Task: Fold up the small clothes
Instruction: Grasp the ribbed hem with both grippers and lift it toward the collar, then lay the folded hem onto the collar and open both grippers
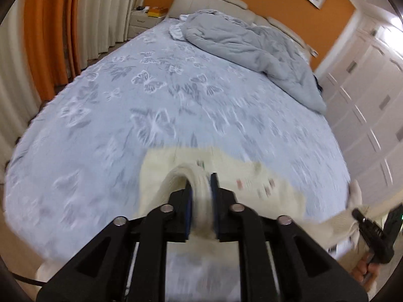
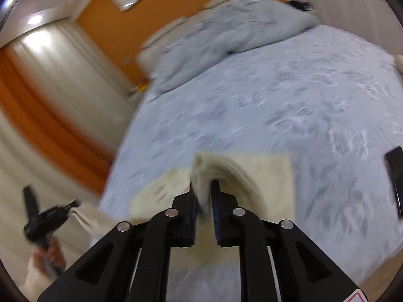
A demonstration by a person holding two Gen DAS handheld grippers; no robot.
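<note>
Bed (image 1: 156,105), covered by a pale blue butterfly-print sheet, fills both of my views; a grey duvet (image 1: 246,42) lies bunched at the headboard end. The garment (image 1: 241,178), cream with small coloured marks, is spread at the near edge of the bed, its long axis running across my view from left to right, roughly parallel to that edge. My left gripper (image 1: 201,188) is clamped on a ribbed cream hem of the garment, which arches up between the pads. My right gripper (image 2: 205,196) likewise pinches a raised fold of the garment (image 2: 267,173); motion blur makes it hard to say which edge this is. A dark phone (image 2: 395,176) lies flat on the sheet, well right of the garment.
</note>
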